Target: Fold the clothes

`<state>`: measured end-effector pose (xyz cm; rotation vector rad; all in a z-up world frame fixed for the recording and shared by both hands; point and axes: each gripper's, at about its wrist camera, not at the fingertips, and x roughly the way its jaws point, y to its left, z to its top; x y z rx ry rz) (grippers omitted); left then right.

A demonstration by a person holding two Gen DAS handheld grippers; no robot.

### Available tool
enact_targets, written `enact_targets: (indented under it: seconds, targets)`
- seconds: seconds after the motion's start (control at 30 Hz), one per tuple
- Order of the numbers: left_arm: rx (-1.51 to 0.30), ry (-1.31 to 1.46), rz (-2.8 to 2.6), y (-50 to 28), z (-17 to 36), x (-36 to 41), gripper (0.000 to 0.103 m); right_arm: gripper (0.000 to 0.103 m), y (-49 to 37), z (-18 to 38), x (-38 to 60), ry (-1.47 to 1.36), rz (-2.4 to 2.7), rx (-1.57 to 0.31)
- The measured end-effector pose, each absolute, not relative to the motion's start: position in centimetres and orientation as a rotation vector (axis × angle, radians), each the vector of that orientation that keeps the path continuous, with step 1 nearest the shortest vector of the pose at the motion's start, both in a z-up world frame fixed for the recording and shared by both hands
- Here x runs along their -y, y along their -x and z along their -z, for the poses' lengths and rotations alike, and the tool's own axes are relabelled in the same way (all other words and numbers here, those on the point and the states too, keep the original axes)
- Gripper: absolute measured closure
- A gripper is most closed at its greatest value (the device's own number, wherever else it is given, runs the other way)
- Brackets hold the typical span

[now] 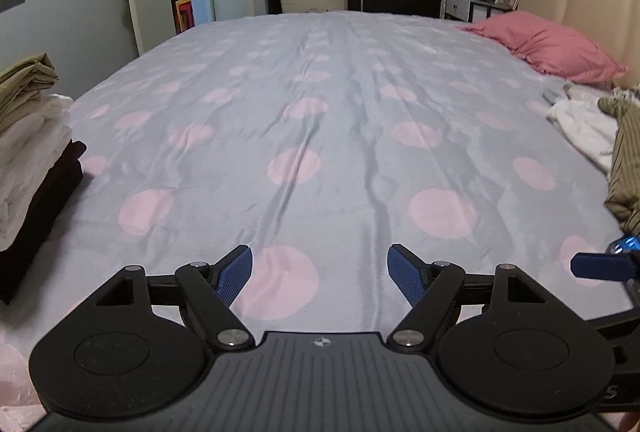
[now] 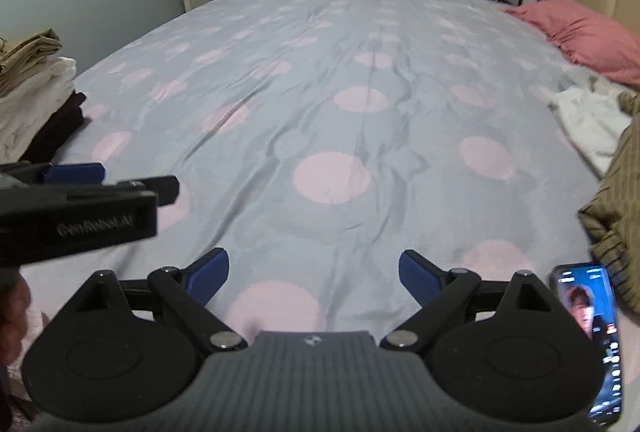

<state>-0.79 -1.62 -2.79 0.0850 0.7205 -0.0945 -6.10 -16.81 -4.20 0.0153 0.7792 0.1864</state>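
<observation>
Both hand-held grippers, left [image 1: 320,274] and right [image 2: 314,276], hover side by side over the bed [image 1: 320,120], jaws spread wide and holding nothing. A folded stack [image 1: 28,152] sits at the bed's left edge; a loose heap [image 1: 600,136] lies at the right, near the pillow [image 1: 552,46]. The bare middle presumably serves as folding space. A phone [image 2: 590,340] lies beside the right gripper.
</observation>
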Motion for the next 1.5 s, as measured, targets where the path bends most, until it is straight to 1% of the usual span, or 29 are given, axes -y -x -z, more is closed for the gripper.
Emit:
enact_targets:
  seconds: [0.43, 0.67, 0.73, 1.1, 1.5]
  targets:
    - [-0.849, -0.030, 0.092, -0.5, 5.4, 0.6, 0.029, 0.009, 5.0, 6.2, 15.9, -0.007, -0.209, -0.865]
    - [-0.869, -0.009, 0.081, -0.4, 5.5, 0.3, 0.029, 0.008, 4.9, 6.0, 15.9, -0.020, -0.204, -0.875]
    - [-0.873, 0.002, 0.083, -0.4, 5.5, 0.1, 0.029, 0.006, 4.9, 6.0, 15.9, -0.025, -0.205, -0.877]
    - [-0.888, 0.001, 0.091, -0.3, 5.5, 0.5, 0.029, 0.005, 4.9, 5.9, 15.8, -0.038, -0.213, -0.878]
    - [-0.905, -0.012, 0.107, -0.6, 5.8, 1.3, 0.029, 0.005, 4.7, 6.2, 15.8, -0.055, -0.217, -0.919]
